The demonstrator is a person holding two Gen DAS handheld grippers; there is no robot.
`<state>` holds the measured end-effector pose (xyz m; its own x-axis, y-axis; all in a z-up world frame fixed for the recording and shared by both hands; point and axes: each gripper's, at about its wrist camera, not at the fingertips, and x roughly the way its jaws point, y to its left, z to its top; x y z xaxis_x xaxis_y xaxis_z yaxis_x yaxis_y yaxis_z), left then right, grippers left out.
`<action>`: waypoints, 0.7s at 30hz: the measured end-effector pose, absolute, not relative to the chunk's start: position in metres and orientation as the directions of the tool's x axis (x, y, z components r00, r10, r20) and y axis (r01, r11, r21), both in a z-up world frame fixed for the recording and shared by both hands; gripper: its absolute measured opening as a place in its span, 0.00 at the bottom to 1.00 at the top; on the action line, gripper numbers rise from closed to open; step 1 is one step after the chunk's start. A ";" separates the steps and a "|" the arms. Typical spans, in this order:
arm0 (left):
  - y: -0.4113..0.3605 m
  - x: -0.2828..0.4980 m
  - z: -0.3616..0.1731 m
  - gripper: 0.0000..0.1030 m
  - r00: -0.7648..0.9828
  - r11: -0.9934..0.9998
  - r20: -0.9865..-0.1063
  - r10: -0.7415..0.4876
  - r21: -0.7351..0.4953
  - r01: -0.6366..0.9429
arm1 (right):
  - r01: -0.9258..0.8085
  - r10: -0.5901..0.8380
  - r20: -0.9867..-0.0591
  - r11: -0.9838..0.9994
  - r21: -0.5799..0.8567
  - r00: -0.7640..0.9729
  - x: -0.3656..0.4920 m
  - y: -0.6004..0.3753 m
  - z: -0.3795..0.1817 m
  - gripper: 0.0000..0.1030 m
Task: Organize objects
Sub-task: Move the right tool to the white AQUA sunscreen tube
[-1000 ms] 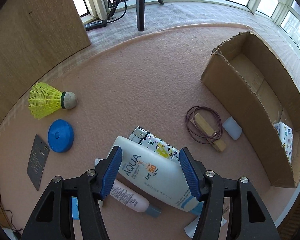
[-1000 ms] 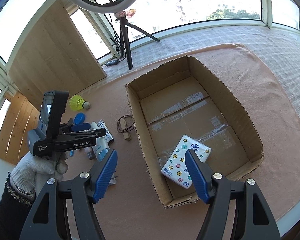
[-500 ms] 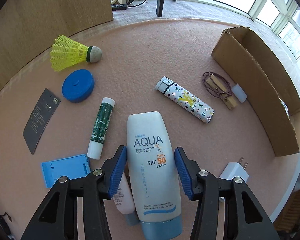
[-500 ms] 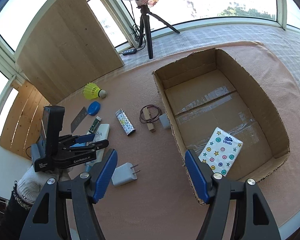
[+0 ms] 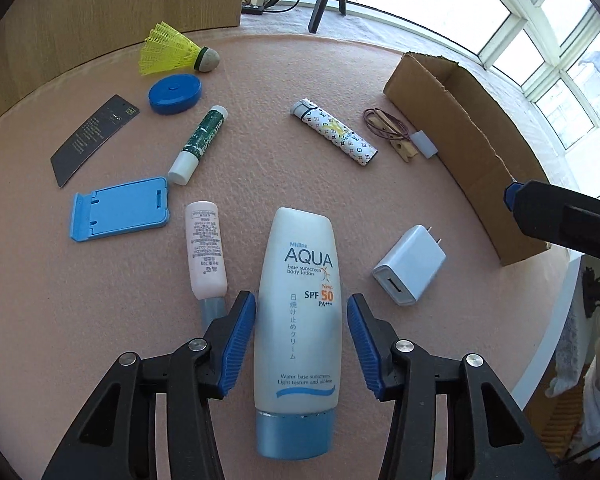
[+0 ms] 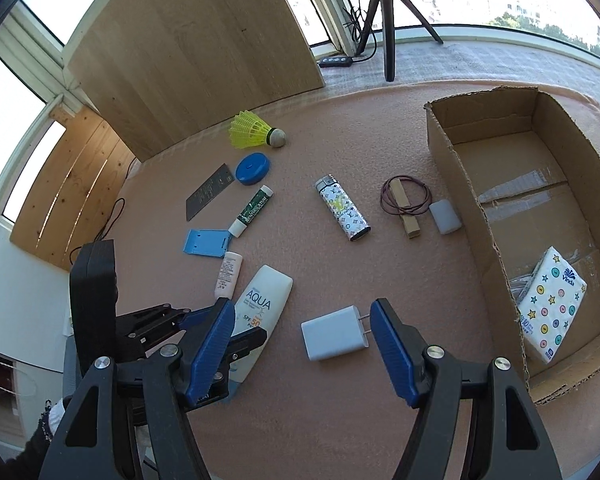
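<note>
Left wrist: left gripper (image 5: 301,334) straddles the sunscreen (image 5: 298,312), pads apart from its sides, nothing held. Pink tube (image 5: 205,252) and charger (image 5: 410,266) lie beside it on the mat (image 5: 260,168).

Right wrist: right gripper (image 6: 302,346) spread wide, empty, above the charger (image 6: 334,338). Tissue pack (image 6: 550,304) lies inside the box (image 6: 464,184)

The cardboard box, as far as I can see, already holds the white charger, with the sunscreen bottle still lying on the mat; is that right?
Not quite: the cardboard box holds a tissue pack, as the right wrist view shows. The white charger lies on the mat, as does the sunscreen bottle.
</note>
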<state>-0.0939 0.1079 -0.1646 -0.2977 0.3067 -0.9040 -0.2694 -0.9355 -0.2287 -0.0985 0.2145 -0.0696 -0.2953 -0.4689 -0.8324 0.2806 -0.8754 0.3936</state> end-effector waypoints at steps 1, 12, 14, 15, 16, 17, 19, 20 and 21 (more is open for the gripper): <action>0.103 -0.093 -0.161 0.51 -0.310 -0.938 -0.901 0.305 -0.227 -0.263 | 0.285 -0.474 -0.832 -0.872 0.399 -0.287 -0.097 0.211 -0.071 0.65; 0.082 -0.071 -0.173 0.50 -0.264 -0.914 -0.888 0.378 -0.312 -0.259 | 0.251 -0.523 -0.839 -0.841 0.479 -0.151 -0.076 0.198 -0.106 0.61; 0.091 -0.064 -0.177 0.49 -0.245 -0.905 -0.888 0.390 -0.321 -0.279 | 0.245 -0.521 -0.843 -0.842 0.481 -0.135 -0.074 0.197 -0.112 0.58; 0.096 -0.061 -0.178 0.49 -0.237 -0.900 -0.887 0.397 -0.326 -0.290 | 0.244 -0.519 -0.845 -0.842 0.481 -0.129 -0.074 0.195 -0.114 0.57; 0.102 -0.059 -0.180 0.49 -0.226 -0.894 -0.886 0.405 -0.332 -0.301 | 0.245 -0.517 -0.847 -0.843 0.479 -0.125 -0.073 0.194 -0.116 0.57; 0.106 -0.057 -0.179 0.49 -0.223 -0.892 -0.886 0.406 -0.331 -0.309 | 0.244 -0.515 -0.849 -0.844 0.477 -0.121 -0.073 0.192 -0.118 0.56; 0.111 -0.054 -0.178 0.50 -0.224 -0.891 -0.887 0.403 -0.325 -0.319 | 0.245 -0.520 -0.848 -0.840 0.484 -0.107 -0.074 0.189 -0.121 0.55; 0.111 -0.054 -0.177 0.50 -0.227 -0.893 -0.888 0.400 -0.321 -0.316 | 0.248 -0.519 -0.849 -0.840 0.483 -0.105 -0.074 0.186 -0.123 0.54; 0.109 -0.055 -0.176 0.50 -0.233 -0.895 -0.887 0.398 -0.319 -0.312 | 0.250 -0.515 -0.851 -0.842 0.478 -0.104 -0.075 0.184 -0.124 0.54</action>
<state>-0.0553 0.1093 -0.1756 -0.2333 0.3979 -0.8873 -0.3116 -0.8949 -0.3194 -0.0750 0.1843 -0.1241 -0.1040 -0.5145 -0.8512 0.2496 -0.8419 0.4784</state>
